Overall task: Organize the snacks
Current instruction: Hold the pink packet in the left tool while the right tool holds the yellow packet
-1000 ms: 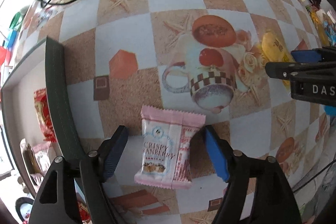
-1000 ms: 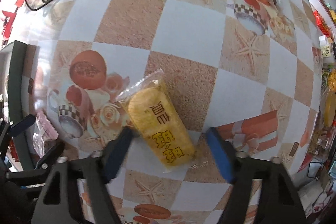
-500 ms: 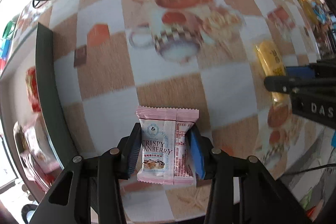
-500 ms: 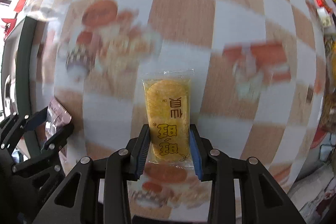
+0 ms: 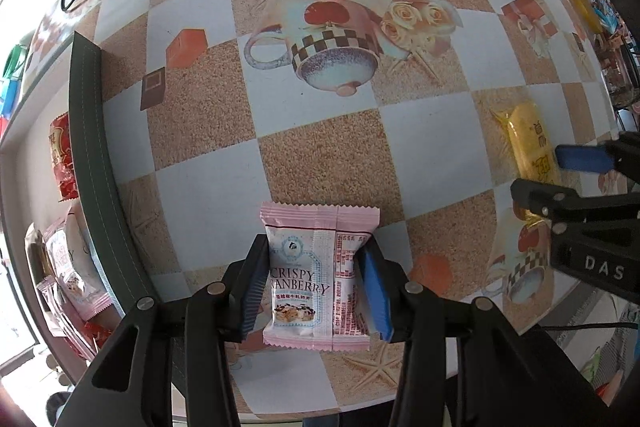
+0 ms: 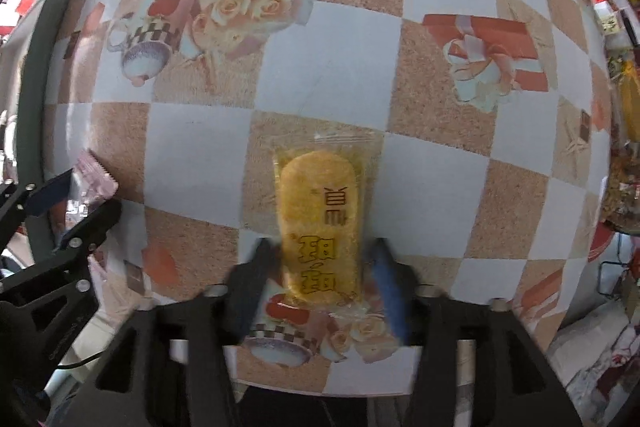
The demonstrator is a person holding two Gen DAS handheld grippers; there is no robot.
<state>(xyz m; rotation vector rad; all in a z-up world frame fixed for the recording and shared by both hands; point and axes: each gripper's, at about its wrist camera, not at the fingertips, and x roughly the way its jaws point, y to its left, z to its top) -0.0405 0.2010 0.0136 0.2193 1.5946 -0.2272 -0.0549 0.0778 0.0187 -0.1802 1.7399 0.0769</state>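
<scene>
The left gripper [image 5: 316,283] is pinching a pink cranberry snack packet [image 5: 316,279] between its 2 fingers above the checkered worktop [image 5: 320,155], beside a dark green tray [image 5: 90,131] partly cut off at the left. The right gripper [image 6: 324,279], blurred, is opening its fingers around a yellow cracker packet [image 6: 320,227]. A second ago both packets were lying flat, ungripped.

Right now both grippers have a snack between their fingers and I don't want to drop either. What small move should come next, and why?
Probably carry the left gripper toward the dark-walled box at the left: its pads press the pink cranberry packet, and similar packets already lie in there. The right gripper is opening, with gaps beside the yellow packet, so it should close again first.
</scene>
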